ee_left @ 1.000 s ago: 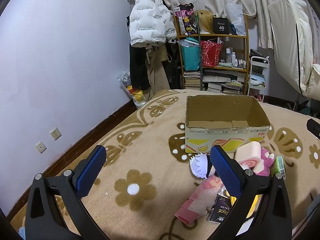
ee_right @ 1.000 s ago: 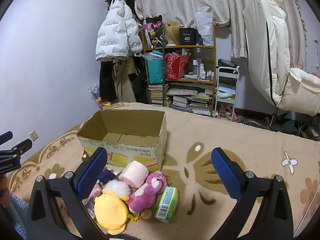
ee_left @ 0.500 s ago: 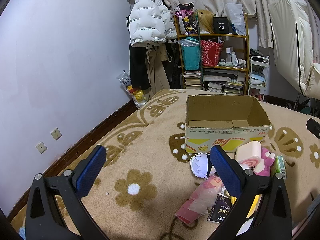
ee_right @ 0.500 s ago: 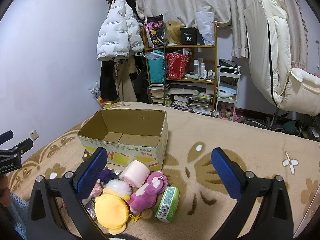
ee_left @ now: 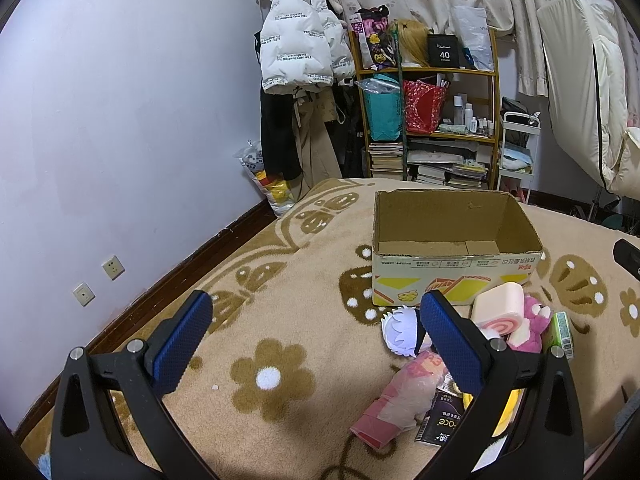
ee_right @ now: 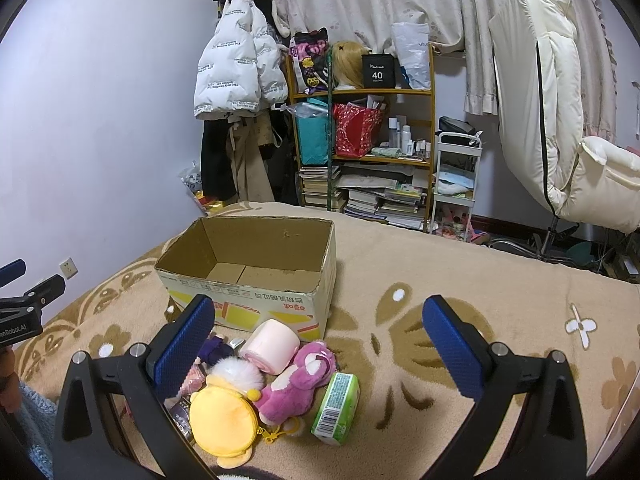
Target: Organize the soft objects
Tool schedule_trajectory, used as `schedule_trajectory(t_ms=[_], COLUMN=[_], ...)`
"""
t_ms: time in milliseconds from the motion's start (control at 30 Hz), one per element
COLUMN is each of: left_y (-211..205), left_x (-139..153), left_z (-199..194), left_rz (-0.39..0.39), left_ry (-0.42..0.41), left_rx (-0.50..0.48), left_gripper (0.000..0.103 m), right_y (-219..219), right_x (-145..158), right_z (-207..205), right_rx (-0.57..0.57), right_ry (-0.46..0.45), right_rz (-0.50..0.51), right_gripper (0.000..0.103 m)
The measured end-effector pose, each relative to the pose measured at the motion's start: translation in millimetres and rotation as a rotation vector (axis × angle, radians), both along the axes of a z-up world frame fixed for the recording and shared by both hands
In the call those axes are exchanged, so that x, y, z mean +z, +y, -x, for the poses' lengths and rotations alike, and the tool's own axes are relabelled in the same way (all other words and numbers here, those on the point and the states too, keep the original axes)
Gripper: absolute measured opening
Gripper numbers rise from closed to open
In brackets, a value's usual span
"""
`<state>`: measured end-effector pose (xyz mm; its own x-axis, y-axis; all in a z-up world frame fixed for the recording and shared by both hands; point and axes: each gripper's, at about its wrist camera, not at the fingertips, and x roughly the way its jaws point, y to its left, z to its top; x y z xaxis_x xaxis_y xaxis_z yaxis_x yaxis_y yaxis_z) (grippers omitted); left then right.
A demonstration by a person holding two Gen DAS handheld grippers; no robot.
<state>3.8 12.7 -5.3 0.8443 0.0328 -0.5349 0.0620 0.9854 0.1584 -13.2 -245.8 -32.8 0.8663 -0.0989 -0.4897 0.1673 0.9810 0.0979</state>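
You're at the start: both left tongs [ee_left: 312,312] and right tongs [ee_right: 316,316] hang apart and empty above the bed. The soft toys, among them the pink plush [ee_right: 298,382] and yellow plush pouch [ee_right: 220,420], lie heaped just before the empty cardboard box [ee_right: 256,280]. Next, lower one pair onto a toy and close gently.

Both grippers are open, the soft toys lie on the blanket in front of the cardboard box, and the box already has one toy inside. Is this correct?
Not quite: the cardboard box is empty, as the right wrist view shows. The rest holds: both the left gripper and right gripper are open.
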Motion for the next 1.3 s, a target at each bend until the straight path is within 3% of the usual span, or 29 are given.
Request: schedule_trajectory(t_ms=[467,700,1300], left_y=[0.8,3.7,-27.7], left_x=[-2.3,-9.5,-52.5], left_z=[-2.5,-16.0,-74.8], left_rz=[-0.012,-0.024,-0.068], left_ry=[0.011,0.091,0.334], left_rx=[0.006,0.022,-0.051], left_gripper=[0.102,0.102,0.102], right_y=[-0.5,7.6,-10.5], right_x=[-2.8,-9.8,-55.6], right_z=[-1.8,-5.2,-52.0], right_rx=[0.003,0.014,-0.001], right_ry=[0.011,0.038,0.273], right_rz=[0.000,-0.010,-0.142], right_gripper=[0.103,0.103,0.103])
